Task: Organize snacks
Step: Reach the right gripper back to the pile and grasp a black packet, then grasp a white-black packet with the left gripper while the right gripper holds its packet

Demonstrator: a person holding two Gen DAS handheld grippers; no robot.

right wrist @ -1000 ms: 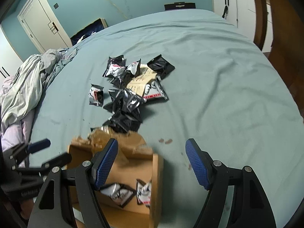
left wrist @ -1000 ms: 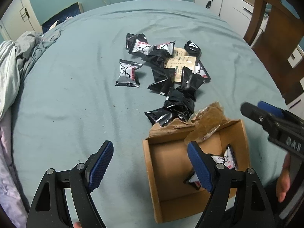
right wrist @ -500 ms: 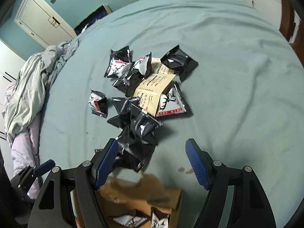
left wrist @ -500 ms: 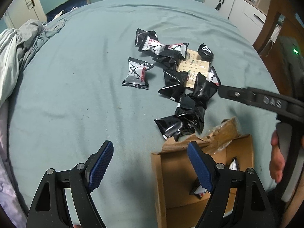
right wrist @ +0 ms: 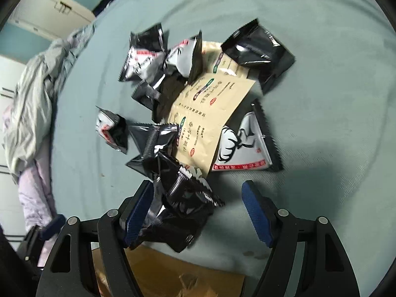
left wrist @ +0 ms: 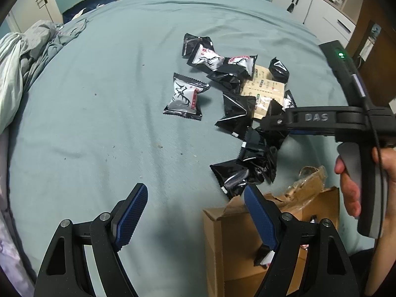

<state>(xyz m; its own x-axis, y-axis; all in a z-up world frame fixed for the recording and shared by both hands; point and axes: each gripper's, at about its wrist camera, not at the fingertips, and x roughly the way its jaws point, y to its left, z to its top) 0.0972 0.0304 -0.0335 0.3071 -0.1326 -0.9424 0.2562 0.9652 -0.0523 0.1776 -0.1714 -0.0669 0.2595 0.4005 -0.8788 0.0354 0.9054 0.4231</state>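
A heap of black and silver snack packets (left wrist: 237, 113) lies on a teal bedsheet (left wrist: 99, 123), around a tan paper sachet (left wrist: 266, 94). One silver packet (left wrist: 184, 96) lies apart on the left. An open cardboard box (left wrist: 237, 242) with packets inside sits at the near right. My left gripper (left wrist: 195, 217) is open and empty, above the sheet by the box's left edge. My right gripper (right wrist: 198, 212) is open, low over the heap's near end, with a black packet (right wrist: 183, 198) between its fingers; it also shows in the left wrist view (left wrist: 277, 123). The sachet (right wrist: 208, 123) lies just beyond.
Crumpled grey bedding (left wrist: 22, 57) lies at the left edge of the bed. White cabinets (left wrist: 319, 7) and a dark wooden piece of furniture (left wrist: 371, 49) stand at the far right. The box's torn flap (left wrist: 307, 183) sticks up toward the heap.
My right gripper has moved forward from above the box down to the near end of the packet heap. My left gripper has shifted a little left and forward, staying open.
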